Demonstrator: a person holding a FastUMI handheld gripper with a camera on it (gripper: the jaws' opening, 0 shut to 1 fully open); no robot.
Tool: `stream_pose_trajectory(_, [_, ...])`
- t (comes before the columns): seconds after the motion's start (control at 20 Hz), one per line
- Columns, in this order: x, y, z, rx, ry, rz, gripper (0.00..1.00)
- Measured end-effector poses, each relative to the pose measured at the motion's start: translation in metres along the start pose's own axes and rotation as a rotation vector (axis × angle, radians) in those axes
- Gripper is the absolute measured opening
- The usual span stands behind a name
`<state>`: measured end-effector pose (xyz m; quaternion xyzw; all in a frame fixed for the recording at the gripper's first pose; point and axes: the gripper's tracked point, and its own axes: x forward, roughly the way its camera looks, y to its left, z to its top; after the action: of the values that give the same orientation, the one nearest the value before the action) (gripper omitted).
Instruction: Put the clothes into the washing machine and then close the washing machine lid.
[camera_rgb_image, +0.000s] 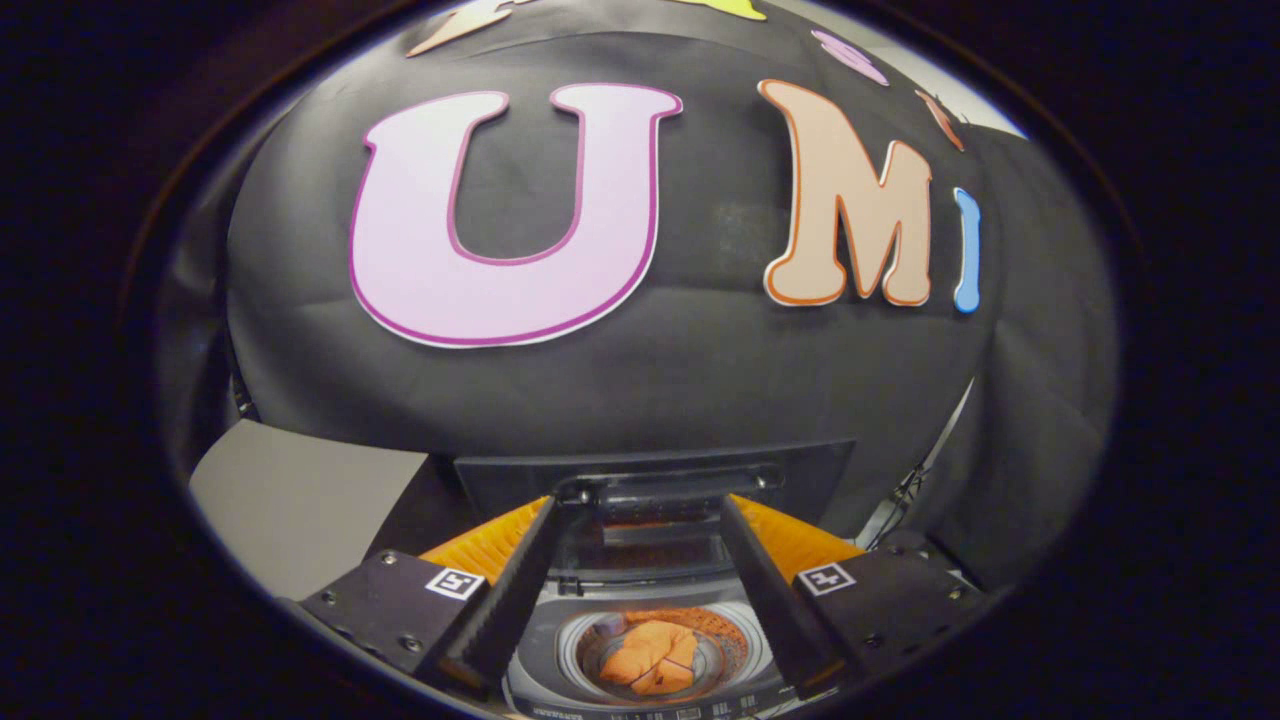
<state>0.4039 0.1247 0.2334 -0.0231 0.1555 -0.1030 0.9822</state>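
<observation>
An orange garment is seen lying in the drum of the top-loading washing machine, whose lid stands raised. The gripper is held above, fingers spread apart around the lid's handle bar; contact cannot be told. The machine's near edge is cut off.

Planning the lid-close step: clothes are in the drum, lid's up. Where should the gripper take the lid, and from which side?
Take the washing machine lid at its raised free edge, where the handle bar runs crosswise. The open gripper has its fingers either side of that bar, so come from the front and pull toward the drum, where the orange clothes lie.
</observation>
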Motion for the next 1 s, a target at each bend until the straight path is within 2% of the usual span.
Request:
stream_pose_trajectory(0.35, [0.078,0.009,0.026,-0.038,-0.057,0.002,0.98])
stream_pose_trajectory(0.5, [0.1,0.014,0.0,-0.067,0.033,0.011,0.97])
stream_pose_trajectory(0.65, [0.097,0.018,-0.002,-0.009,0.04,0.033,0.96])
stream_pose_trajectory(1.0, [0.06,0.012,-0.011,-0.038,0.052,0.065,0.95])
